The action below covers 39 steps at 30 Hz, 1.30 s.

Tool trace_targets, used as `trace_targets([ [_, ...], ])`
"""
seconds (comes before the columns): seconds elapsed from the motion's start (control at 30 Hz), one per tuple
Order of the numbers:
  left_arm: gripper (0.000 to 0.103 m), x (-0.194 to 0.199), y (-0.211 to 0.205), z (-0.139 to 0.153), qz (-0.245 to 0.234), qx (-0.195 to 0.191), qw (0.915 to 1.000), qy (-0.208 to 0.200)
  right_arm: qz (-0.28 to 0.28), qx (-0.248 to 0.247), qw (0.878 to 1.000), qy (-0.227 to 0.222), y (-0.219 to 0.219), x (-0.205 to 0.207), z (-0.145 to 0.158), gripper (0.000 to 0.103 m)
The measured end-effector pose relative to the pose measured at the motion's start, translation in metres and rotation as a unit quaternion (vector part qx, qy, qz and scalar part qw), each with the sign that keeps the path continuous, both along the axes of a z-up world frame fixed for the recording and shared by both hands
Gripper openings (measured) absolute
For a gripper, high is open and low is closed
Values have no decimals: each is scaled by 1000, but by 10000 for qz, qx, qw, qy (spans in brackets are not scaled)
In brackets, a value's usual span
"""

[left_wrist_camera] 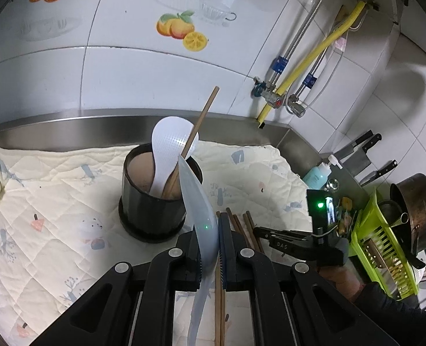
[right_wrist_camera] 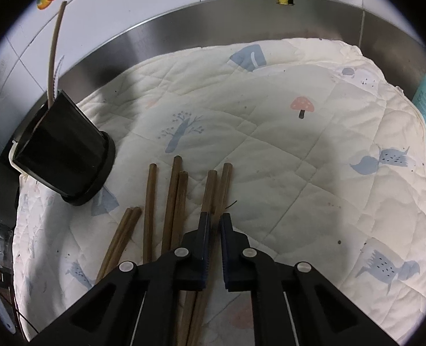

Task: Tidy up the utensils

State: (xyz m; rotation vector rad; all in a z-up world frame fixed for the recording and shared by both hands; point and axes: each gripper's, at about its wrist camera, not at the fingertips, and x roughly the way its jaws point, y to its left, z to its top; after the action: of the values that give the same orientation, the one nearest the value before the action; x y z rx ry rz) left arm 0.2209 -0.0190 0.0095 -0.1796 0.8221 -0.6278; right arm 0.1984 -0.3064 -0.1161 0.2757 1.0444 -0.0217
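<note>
Left wrist view shows our left gripper [left_wrist_camera: 212,248] with its fingers pinching a translucent pale-blue spatula [left_wrist_camera: 199,201], whose tip leans against the rim of the black utensil holder [left_wrist_camera: 152,199] on the quilted cloth [left_wrist_camera: 54,201]. Inside the holder we count one white rice paddle [left_wrist_camera: 166,150] and one wooden chopstick [left_wrist_camera: 198,124]. Behind it stand two metal valves, a yellow hose [left_wrist_camera: 313,57], knives, and a green dish rack [left_wrist_camera: 386,248]. Our right gripper [right_wrist_camera: 215,225] hovers with fingers slightly spread over seven loose chopsticks [right_wrist_camera: 172,199] lying beside the holder.
</note>
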Motion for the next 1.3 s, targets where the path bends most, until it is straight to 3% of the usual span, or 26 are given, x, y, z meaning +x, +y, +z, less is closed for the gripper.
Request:
trace_targets([
  [0.4,9,8,4,15,72,-54,9998,-171,103,-264,9995,134,5,19,-1,9],
  [0.57,9,11,6,19,98,-74,9997,-200,177,-622,9978,177,10,24,-1,9],
  [1.17,9,19,13,17,191,-95,9996,-175,358,-1056,9933,304,28,50,-5,9],
  [1.3,9,19,15,21,218,-105,9995,-216,303,-952,9946,285,26,44,-7,9],
])
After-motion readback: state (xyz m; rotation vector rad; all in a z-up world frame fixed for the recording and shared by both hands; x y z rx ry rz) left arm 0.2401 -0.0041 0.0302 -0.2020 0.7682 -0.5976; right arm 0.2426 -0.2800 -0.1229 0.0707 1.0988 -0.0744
